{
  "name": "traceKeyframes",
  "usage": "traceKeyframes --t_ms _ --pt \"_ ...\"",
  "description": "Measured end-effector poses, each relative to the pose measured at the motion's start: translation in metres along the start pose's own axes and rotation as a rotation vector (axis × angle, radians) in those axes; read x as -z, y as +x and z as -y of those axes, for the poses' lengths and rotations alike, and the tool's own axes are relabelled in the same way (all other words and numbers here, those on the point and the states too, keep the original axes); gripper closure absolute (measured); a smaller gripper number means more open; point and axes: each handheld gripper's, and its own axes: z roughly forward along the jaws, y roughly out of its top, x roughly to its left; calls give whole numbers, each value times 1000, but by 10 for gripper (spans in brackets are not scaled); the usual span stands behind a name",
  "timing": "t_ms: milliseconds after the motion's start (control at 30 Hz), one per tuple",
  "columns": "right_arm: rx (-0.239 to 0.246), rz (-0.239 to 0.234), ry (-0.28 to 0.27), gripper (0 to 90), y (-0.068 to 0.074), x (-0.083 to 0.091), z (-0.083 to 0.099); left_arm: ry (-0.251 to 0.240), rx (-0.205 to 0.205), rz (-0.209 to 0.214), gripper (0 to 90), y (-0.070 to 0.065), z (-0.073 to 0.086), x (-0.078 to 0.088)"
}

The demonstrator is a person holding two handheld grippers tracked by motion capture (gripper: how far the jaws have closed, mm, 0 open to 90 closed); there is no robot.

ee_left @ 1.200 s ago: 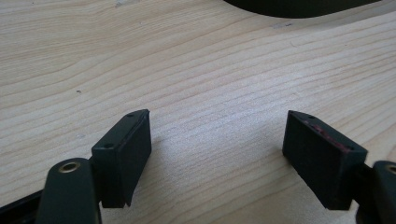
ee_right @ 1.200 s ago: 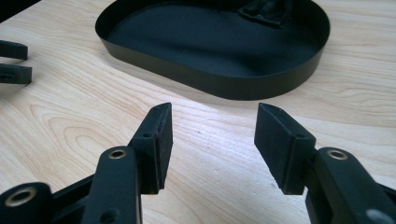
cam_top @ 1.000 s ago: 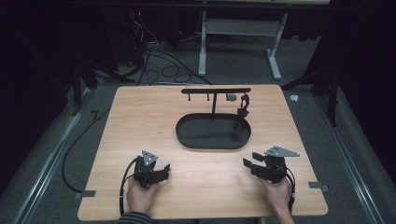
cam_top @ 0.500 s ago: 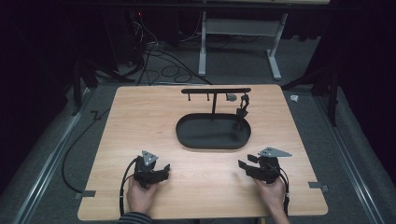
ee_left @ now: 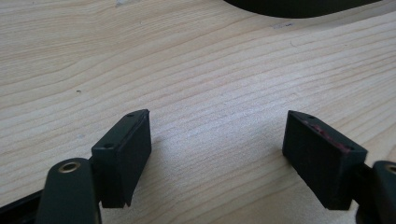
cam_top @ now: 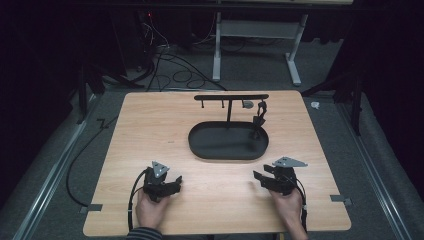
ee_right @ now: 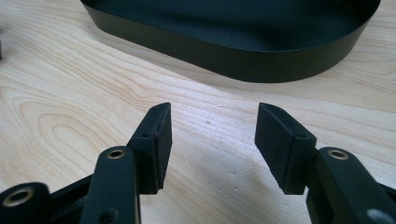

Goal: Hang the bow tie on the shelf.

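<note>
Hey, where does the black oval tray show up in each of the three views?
High view: black oval tray sits mid-table, beyond both hands.
Left gripper view: just its edge at the top, right of centre.
Right gripper view: its wall spans the top, ahead of the open claw.
Shared landmark: the wooden table.

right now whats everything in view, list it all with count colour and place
table: 1, light wood, centre of the high view
tray: 1, black, oval, on the table's far middle
stand: 1, black, T-shaped bar with hooks, rising from the tray's far side
hanging items: at least two, one grey and one dark, on the bar's right end; too small to identify
cables: several, dark, on the floor beyond the table
desk frame: 1, pale grey legs, behind the table
tape: 2 grey strips, at the table's near edges
left gripper: 1, black, near left, open
right gripper: 1, black, near right, open, facing the tray
hands: 2, at the near edge
</note>
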Motion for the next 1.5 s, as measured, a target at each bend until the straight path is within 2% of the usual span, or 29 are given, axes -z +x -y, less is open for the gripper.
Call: traceKeyframes --t_ms 967,1333,1500 --pt "36 68 45 461 2 -14 2 0 0 0 241 0 0 0" --pt "115 96 64 408 11 -19 4 -1 -1 1 241 0 0 0" --pt "117 89 65 406 11 -19 4 -1 -1 0 241 0 0 0"
